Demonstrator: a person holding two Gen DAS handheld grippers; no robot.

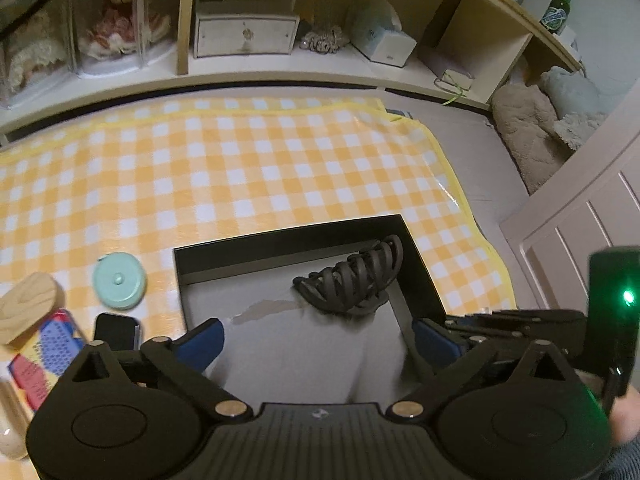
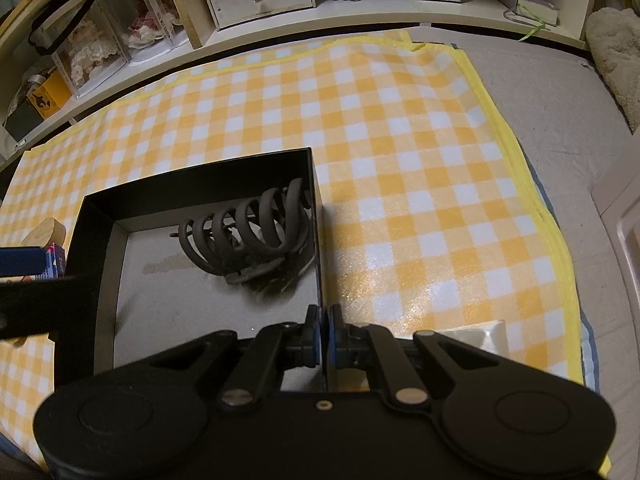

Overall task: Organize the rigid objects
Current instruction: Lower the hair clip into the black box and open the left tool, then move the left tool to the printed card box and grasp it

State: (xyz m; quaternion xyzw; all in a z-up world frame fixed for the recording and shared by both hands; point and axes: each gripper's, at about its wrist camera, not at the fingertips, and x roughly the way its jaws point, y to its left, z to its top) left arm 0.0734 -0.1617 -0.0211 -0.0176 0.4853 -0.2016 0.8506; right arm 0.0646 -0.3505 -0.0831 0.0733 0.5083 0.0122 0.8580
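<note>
A black box (image 1: pixel 288 236) with a grey floor lies on the yellow checked mat (image 1: pixel 240 168). Inside it, at the far right corner, rests a dark brown hair claw clip (image 1: pixel 352 280). My left gripper (image 1: pixel 316 340) hangs over the box's near part, open wide, with nothing between its blue pads (image 1: pixel 200 342). In the right wrist view the clip (image 2: pixel 248 232) lies in the same box (image 2: pixel 192 180). My right gripper (image 2: pixel 322 334) is shut on the box's right wall. The left gripper's blue finger (image 2: pixel 24 260) shows at the left edge.
Left of the box lie a teal round tape measure (image 1: pixel 119 280), a wooden piece (image 1: pixel 24 304), a colourful pack (image 1: pixel 44 356) and a small black item (image 1: pixel 116 330). Shelves behind hold a white drawer box (image 1: pixel 246 34), dolls and a green bottle (image 1: pixel 558 10).
</note>
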